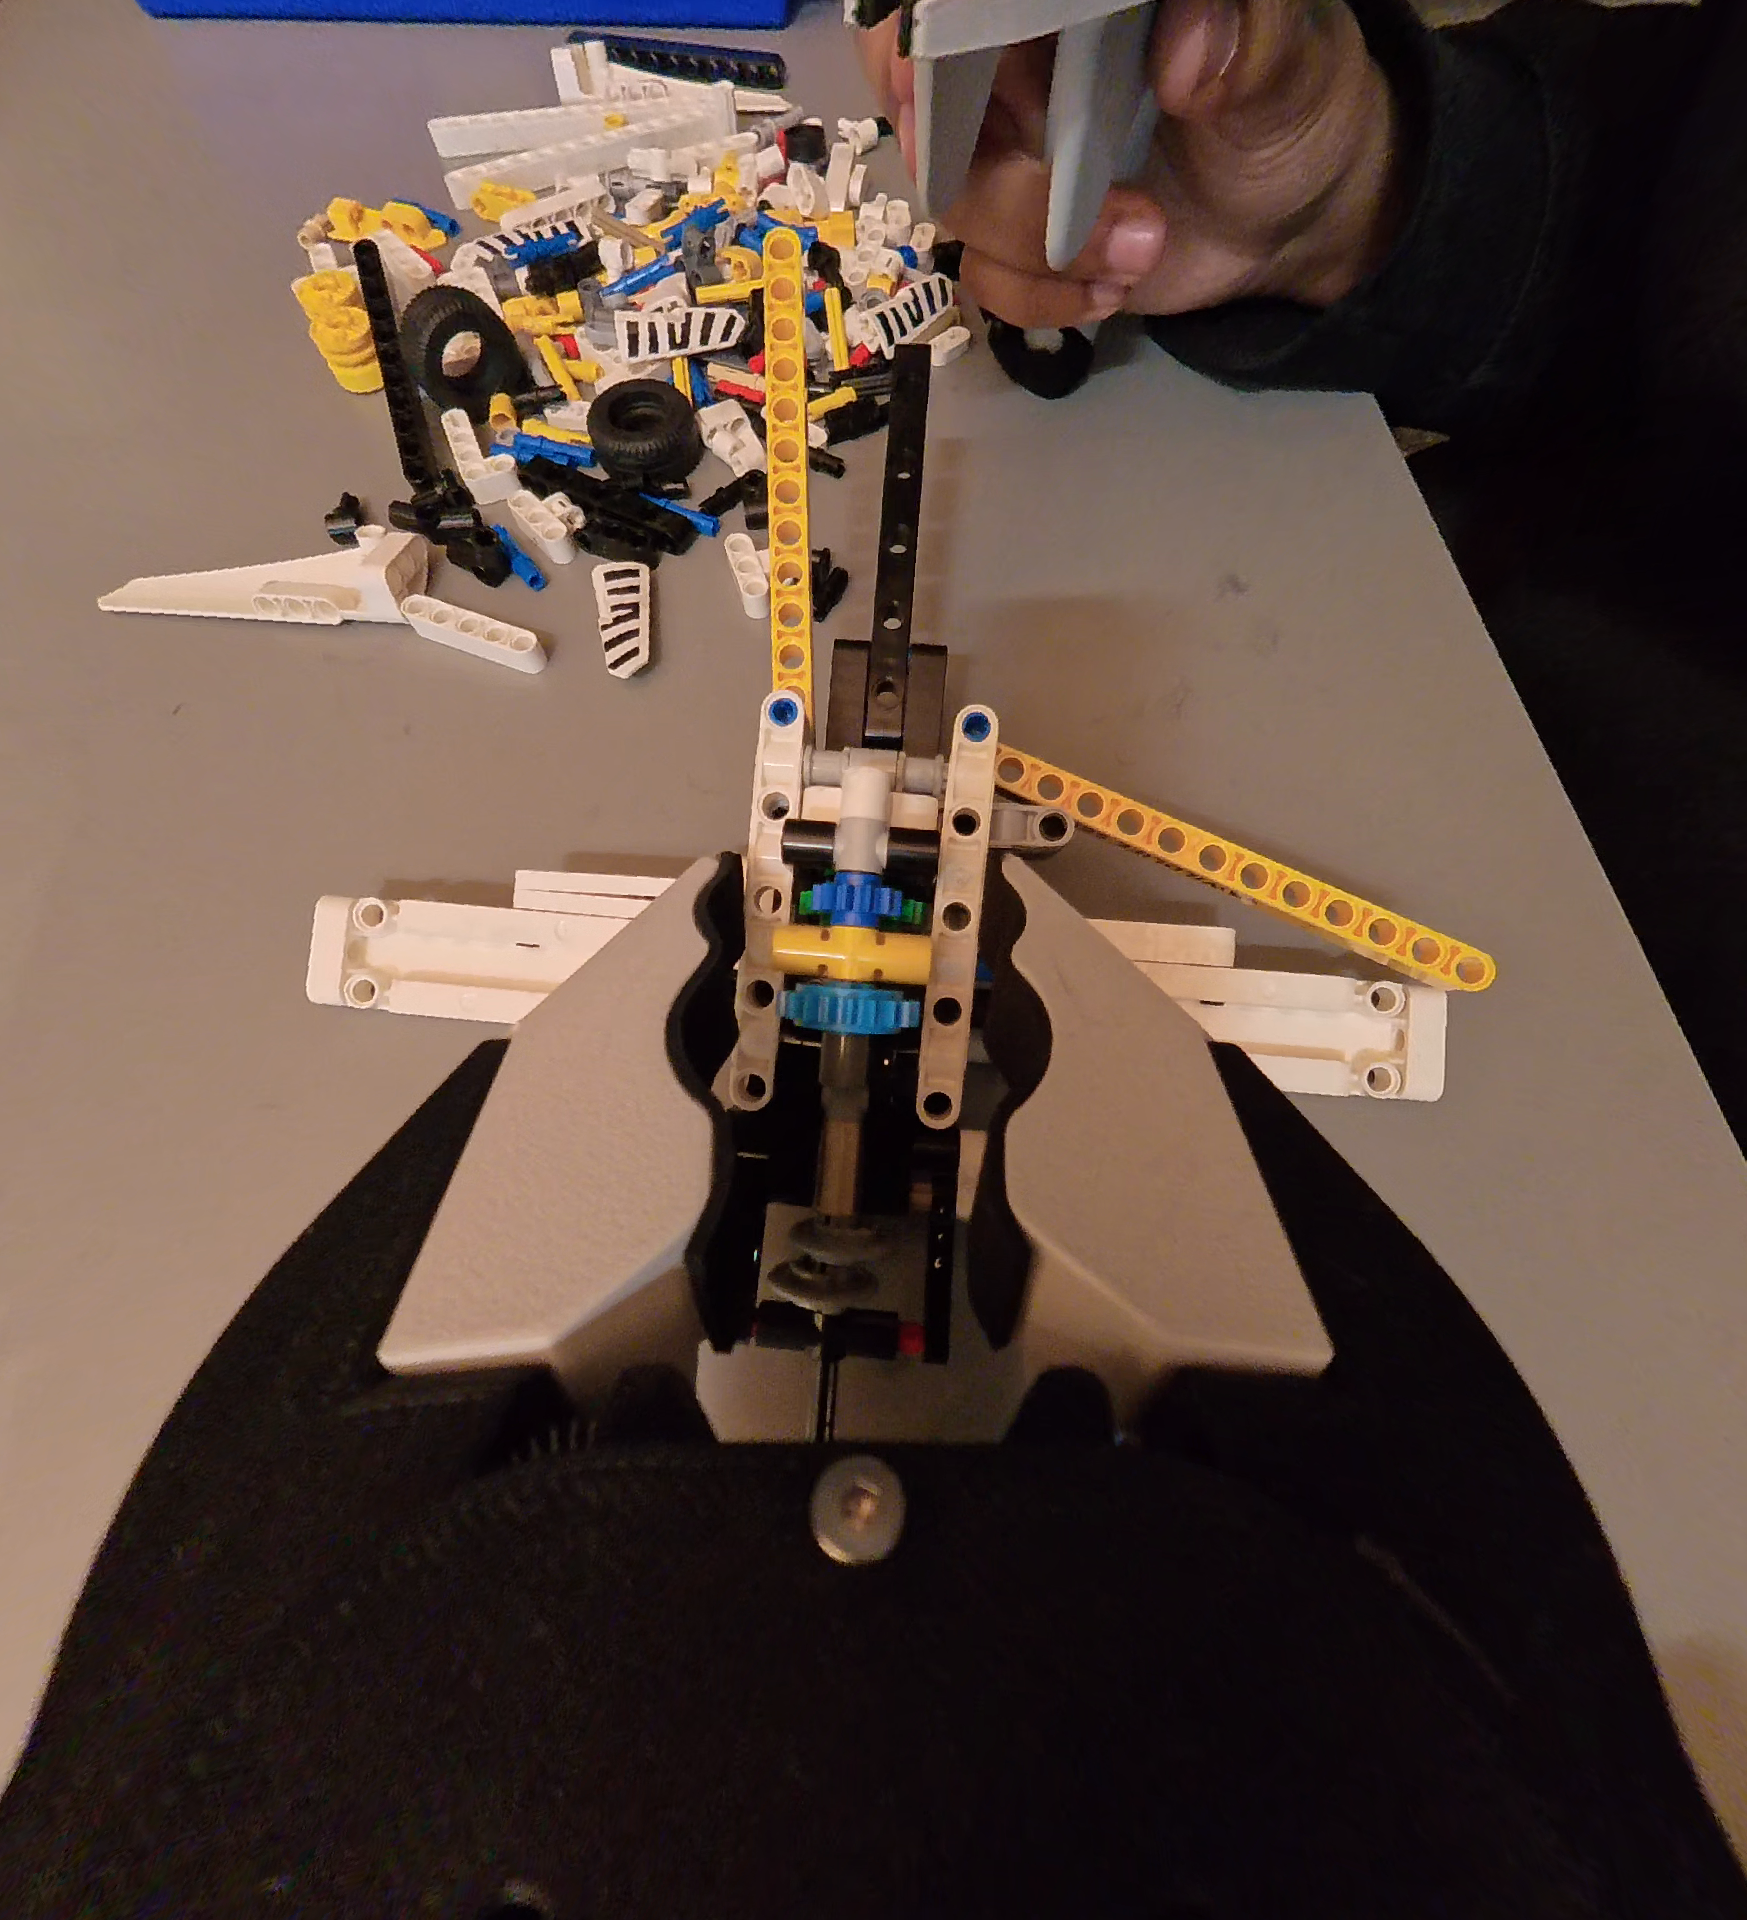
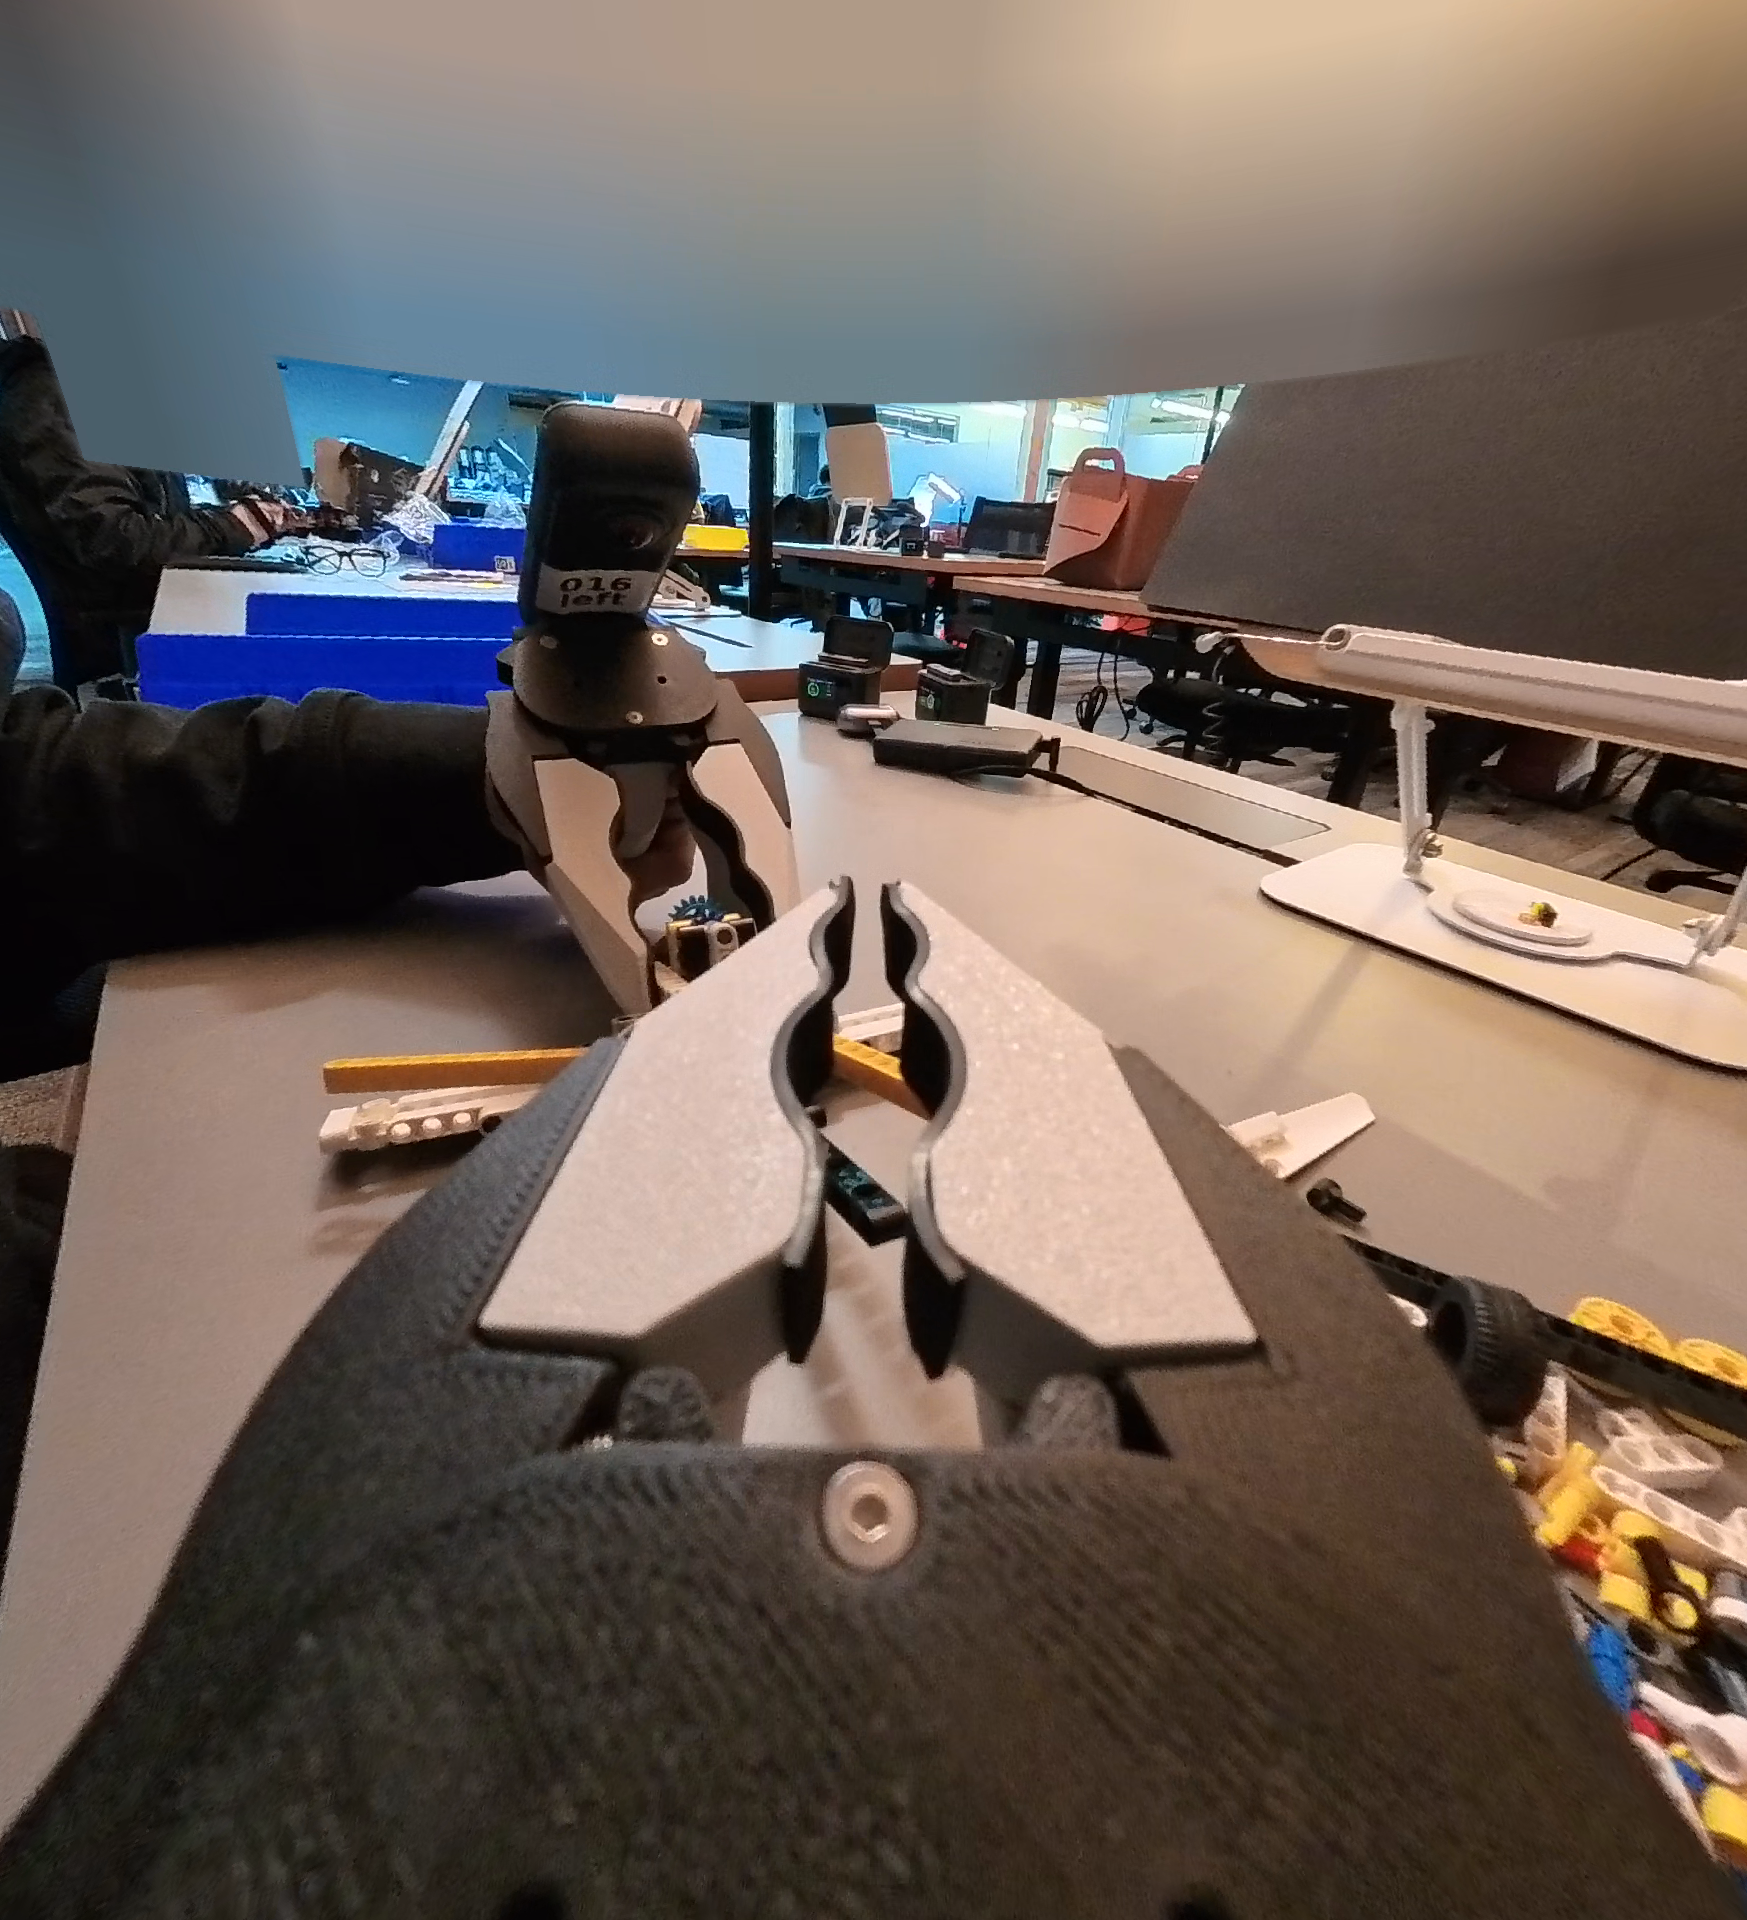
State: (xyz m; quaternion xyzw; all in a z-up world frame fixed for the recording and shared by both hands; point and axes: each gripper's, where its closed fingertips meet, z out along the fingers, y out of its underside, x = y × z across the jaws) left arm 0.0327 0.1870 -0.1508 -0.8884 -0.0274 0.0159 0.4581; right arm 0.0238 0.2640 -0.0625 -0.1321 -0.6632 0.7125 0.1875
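Observation:
My left gripper (image 1: 858,862) is shut on a small building-toy assembly (image 1: 853,810), and its pads press on the two white holed side beams. Between those beams sit blue gears, a yellow cross piece and a grey axle. A black beam (image 1: 900,499) and two long yellow beams (image 1: 786,447) stick out of the assembly over the grey table (image 1: 173,779). White panels (image 1: 433,956) lie under it. The right wrist view shows the same grasp from afar (image 2: 708,951). My right gripper (image 2: 869,888) is shut with nothing between its tips. It hovers above the table, to the upper right in the left wrist view (image 1: 1004,223).
A pile of loose white, yellow, black and blue parts and tyres (image 1: 620,312) lies ahead of the assembly and also shows in the right wrist view (image 2: 1679,1558). A blue bin (image 1: 464,8) stands at the back. A white stand (image 2: 1534,935) and black devices (image 2: 957,743) stand farther off. Left tips to right tips: about 12 cm.

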